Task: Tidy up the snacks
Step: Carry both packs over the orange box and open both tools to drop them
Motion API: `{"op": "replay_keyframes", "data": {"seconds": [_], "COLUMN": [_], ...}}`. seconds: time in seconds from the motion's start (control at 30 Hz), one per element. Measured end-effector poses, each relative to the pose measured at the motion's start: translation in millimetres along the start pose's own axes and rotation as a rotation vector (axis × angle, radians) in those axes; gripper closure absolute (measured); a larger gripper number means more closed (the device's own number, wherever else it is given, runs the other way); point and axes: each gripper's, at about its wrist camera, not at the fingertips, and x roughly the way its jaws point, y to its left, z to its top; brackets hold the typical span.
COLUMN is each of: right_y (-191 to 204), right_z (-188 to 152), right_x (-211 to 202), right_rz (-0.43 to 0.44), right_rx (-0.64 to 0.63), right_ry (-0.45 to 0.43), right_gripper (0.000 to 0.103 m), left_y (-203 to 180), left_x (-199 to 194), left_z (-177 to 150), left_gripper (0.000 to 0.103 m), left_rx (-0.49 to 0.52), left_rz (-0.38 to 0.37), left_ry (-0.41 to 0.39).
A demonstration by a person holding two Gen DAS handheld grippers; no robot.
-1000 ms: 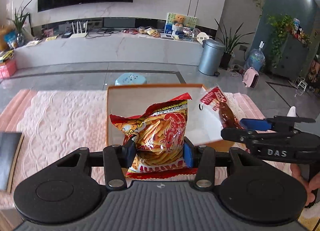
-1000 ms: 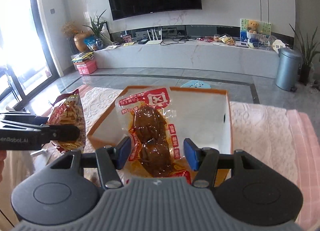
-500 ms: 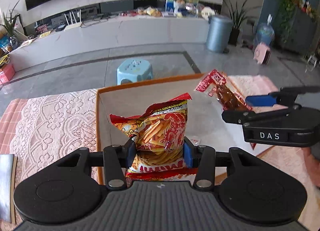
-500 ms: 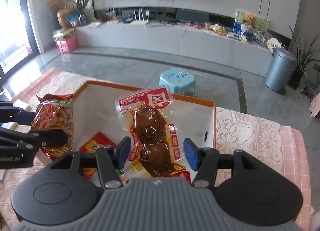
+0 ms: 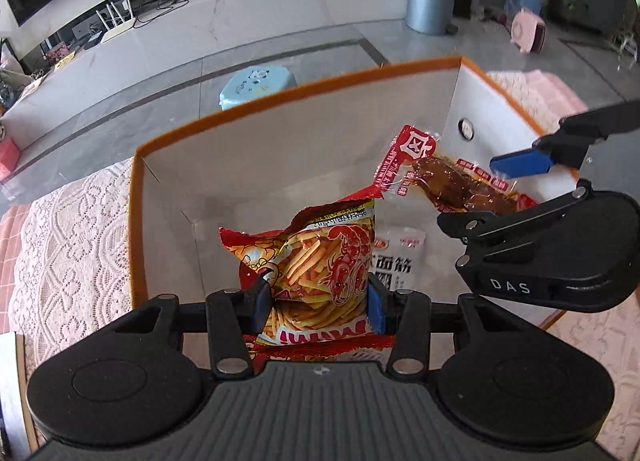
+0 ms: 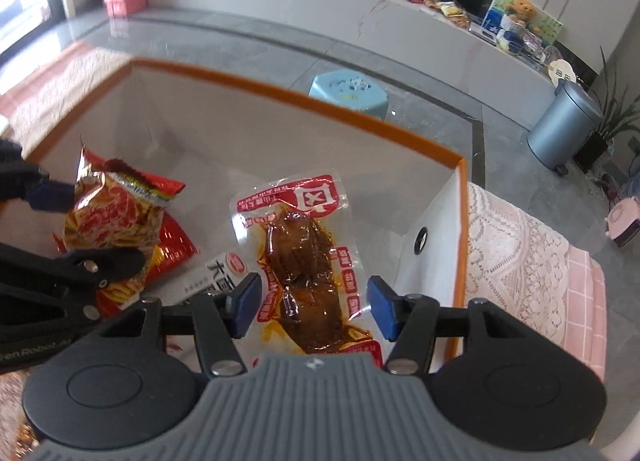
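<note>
Shrimp-stick bag (image 5: 316, 273) stands upright, clenched in the left tool (image 5: 318, 301) over the orange-rimmed box (image 5: 280, 101); braised-meat pouch (image 6: 308, 257) runs lengthwise along the right tool (image 6: 312, 305), gripped.

chip bag (image 5: 320, 261): red-yellow, upright, over box
meat pouch (image 6: 308, 257): clear, red print, tilted
box (image 5: 280, 149): orange-rimmed, white inside, open
</note>
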Motion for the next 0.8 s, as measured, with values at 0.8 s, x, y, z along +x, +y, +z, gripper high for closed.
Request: {"op": "replay_keyframes", "data": {"seconds": [0.8], "right_y": [24.2], "right_z": [7.0], "right_x": [35.0], "right_rz": [-0.103], "right_rx": [-0.167], "right_ry": [0.178], "right_gripper": [0.044], "left_y": [-4.8], "left_x": [18.4], "left_z": [-5.1], "left_gripper": [0.037], "left_rx": [0.019], "left_rz": [0.036], "left_ry": [0.087]}}
